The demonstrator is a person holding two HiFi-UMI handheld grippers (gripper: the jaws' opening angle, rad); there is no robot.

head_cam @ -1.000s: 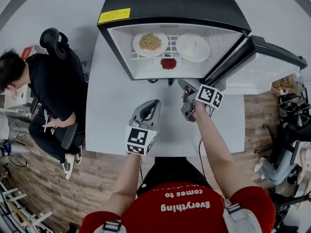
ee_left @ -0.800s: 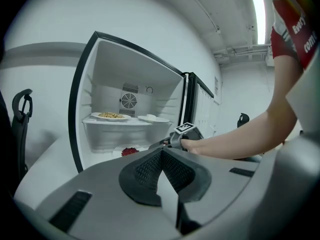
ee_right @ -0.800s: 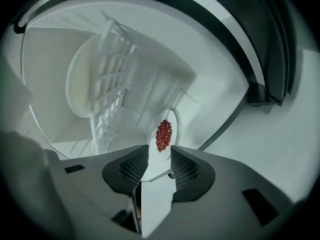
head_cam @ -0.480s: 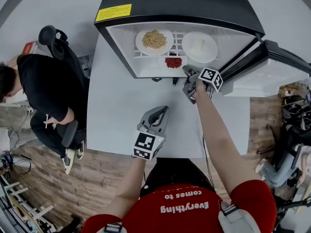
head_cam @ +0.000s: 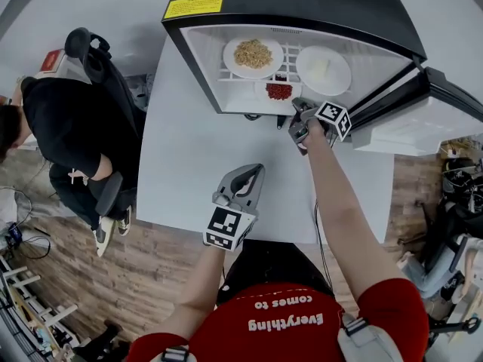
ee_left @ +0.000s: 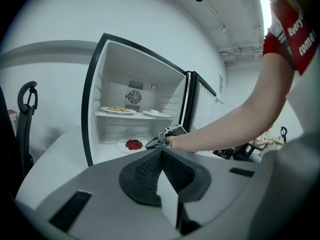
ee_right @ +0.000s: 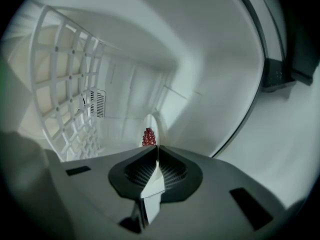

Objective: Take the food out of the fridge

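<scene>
The open fridge (head_cam: pixel 198 66) stands on a white table (head_cam: pixel 189 172). On its wire shelf sit a plate of noodles (head_cam: pixel 253 53) and a white plate with pale food (head_cam: pixel 323 69). A small plate of red food (head_cam: pixel 278 91) lies on the fridge floor. My right gripper (head_cam: pixel 298 104) reaches in at that plate's right rim. Its jaws have just been closing and now pinch the rim (ee_right: pixel 150 123), with the red food (ee_right: pixel 148 136) right ahead. My left gripper (head_cam: pixel 249 173) hovers over the table with its jaws together and nothing in them. The left gripper view shows the red plate (ee_left: pixel 133 145) too.
The fridge door (head_cam: pixel 423 119) swings open to the right, close to my right arm. A person in black sits on an office chair (head_cam: pixel 83 47) at the table's left. Chairs and clutter stand on the wood floor at the far right.
My right gripper has moved forward and down into the fridge to the red food plate, and its jaws have closed on the rim. The left gripper has hardly moved.
</scene>
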